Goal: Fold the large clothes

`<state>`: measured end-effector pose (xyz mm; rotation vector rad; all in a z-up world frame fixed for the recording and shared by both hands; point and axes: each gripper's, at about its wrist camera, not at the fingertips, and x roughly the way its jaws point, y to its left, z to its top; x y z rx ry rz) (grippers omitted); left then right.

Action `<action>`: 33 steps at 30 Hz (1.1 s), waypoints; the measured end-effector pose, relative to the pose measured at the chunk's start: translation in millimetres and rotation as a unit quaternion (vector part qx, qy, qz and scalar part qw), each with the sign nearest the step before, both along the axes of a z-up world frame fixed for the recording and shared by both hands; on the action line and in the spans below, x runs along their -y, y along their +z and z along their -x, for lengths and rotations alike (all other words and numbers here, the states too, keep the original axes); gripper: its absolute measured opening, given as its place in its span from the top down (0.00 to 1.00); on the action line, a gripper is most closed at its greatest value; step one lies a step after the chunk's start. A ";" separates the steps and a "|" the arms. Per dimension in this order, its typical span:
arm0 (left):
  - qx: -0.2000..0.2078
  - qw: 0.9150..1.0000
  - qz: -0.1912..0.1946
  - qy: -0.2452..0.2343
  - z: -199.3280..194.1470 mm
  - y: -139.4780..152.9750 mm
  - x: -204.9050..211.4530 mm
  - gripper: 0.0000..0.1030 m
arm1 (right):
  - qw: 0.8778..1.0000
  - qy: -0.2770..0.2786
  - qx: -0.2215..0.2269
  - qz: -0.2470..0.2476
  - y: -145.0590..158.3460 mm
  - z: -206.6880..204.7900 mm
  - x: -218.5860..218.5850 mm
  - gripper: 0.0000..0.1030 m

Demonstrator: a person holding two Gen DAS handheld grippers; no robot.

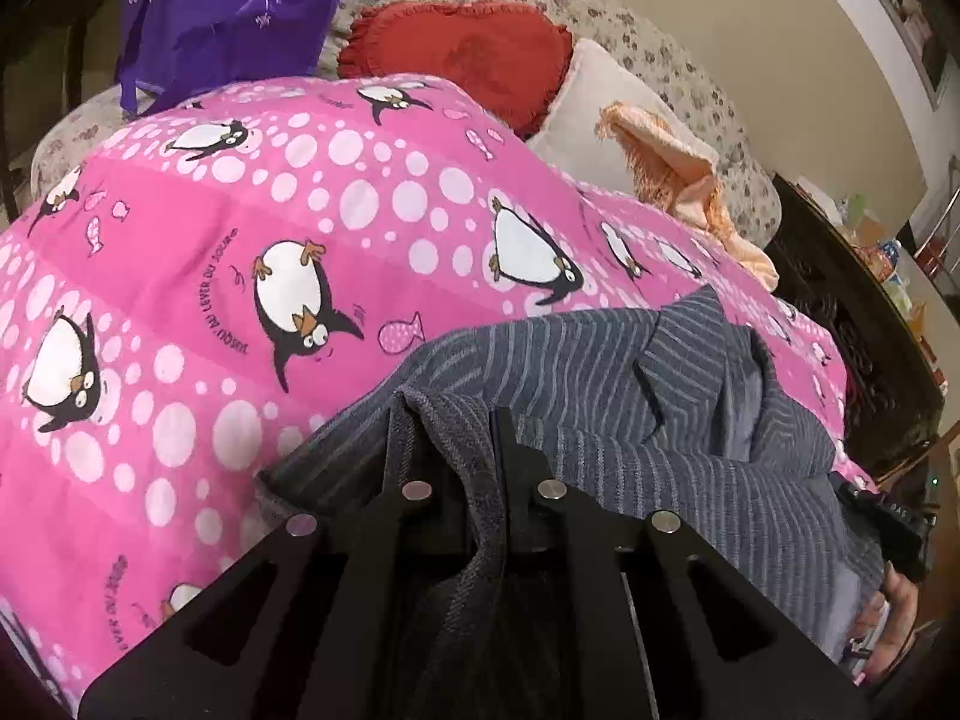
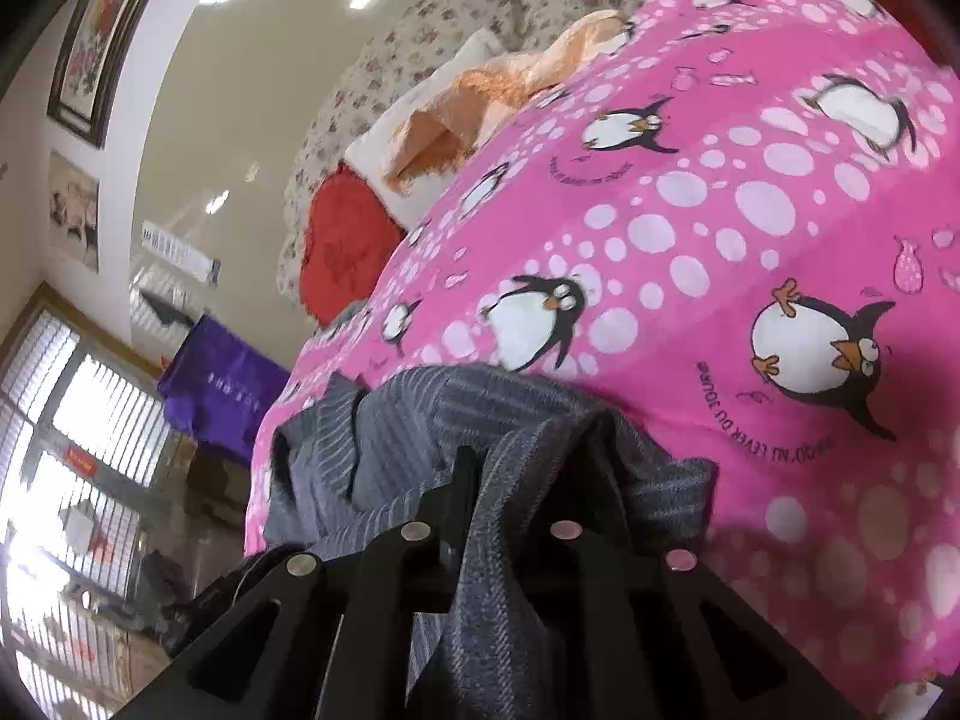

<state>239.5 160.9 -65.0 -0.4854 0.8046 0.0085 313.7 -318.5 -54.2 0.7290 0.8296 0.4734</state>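
Around your work: bedding, cushions and room clutter

You are looking at a pink penguin quilt (image 1: pixel 252 276) spreading across the frame; a red heart cushion (image 1: pixel 462 54) is lying at its 12 o'clock, a white pillow (image 1: pixel 594 114) is sitting at the cushion's 3 o'clock with a peach fringed cloth (image 1: pixel 678 174) draping over it, and a purple bag (image 1: pixel 222 6) is standing at 11 o'clock. A framed picture (image 2: pixel 90 42) is hanging at 10 o'clock in your right view.

Gray striped garment (image 2: pixel 480 540) pinched between right gripper (image 2: pixel 510 480) jaws, over pink penguin blanket (image 2: pixel 690 240)
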 end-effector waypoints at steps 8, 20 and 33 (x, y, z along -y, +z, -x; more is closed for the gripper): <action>-0.002 0.997 -0.048 -0.065 44.0 48.7 -0.3 0.53 | 0.998 0.016 0.047 0.033 74.0 74.2 33.2 0.59; 0.037 0.987 -0.086 -0.129 171.9 48.5 66.6 0.68 | 0.957 0.132 0.091 0.242 68.1 180.3 -27.3 0.87; -0.030 0.986 -0.082 -0.143 120.5 -1.6 94.2 0.77 | 0.941 0.234 0.057 0.237 12.7 139.9 -103.0 0.88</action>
